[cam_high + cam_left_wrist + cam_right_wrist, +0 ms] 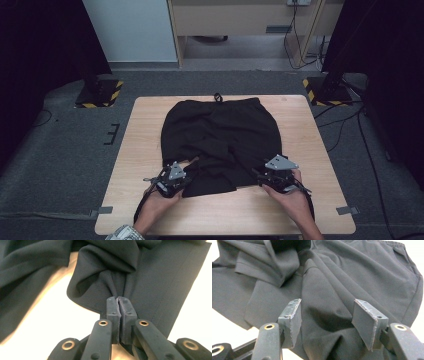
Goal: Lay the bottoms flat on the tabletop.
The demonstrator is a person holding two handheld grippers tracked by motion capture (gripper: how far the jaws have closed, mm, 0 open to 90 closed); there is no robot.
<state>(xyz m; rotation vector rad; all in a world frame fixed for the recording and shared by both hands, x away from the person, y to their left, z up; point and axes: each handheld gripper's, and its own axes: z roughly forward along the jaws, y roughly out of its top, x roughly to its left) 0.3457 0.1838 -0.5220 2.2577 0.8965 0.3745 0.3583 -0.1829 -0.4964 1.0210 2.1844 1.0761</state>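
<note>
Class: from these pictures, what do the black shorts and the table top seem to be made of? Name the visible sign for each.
Black shorts: seemingly a thin woven cloth, matt; a fine weave and a stitched hem show in the left gripper view, and it bunches in soft folds where the left tongs pinch it. The exact fibre cannot be told.
Table top: looks like light wood or wood-look laminate, smooth, with faint grain.

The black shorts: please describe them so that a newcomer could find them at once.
Look at the light wooden table in the middle of the grey floor. On it lie the black shorts, waistband at the far edge, with a small drawstring loop. They are the one garment there; the left gripper pinches their near hem.
</note>
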